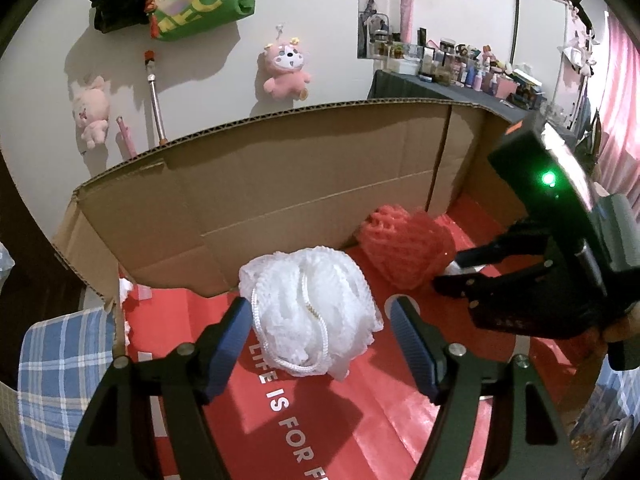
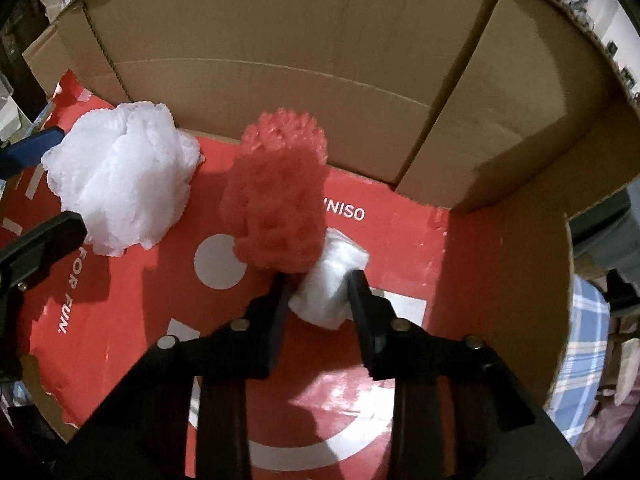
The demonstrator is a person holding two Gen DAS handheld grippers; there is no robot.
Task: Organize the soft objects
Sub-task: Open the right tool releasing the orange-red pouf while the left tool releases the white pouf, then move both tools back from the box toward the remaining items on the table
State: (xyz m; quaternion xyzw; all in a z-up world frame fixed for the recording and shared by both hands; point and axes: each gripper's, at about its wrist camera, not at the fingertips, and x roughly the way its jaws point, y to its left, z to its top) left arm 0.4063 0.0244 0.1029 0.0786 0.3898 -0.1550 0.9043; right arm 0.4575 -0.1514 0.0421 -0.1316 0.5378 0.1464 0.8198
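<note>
A white mesh bath puff [image 1: 312, 304] [image 2: 120, 176] lies on the red printed sheet [image 1: 320, 420] that lines the cardboard box. My left gripper [image 1: 320, 320] is open around it, one blue pad [image 2: 36, 144] at each side, not squeezing it. A red mesh puff [image 1: 404, 248] [image 2: 280, 200] sits further right against the back wall. Just in front of it my right gripper [image 2: 320, 288] [image 1: 448, 270] points steeply down. It is shut on a small white crumpled bundle [image 2: 332, 280], which touches the red puff.
The brown cardboard box wall [image 1: 280, 184] [image 2: 280, 40] closes the back and right side. Blue plaid cloth [image 1: 60, 380] [image 2: 588, 340] lies outside the box. Pink plush toys [image 1: 286, 68] hang on the wall, and a dresser [image 1: 460, 68] crowded with bottles stands at the far right.
</note>
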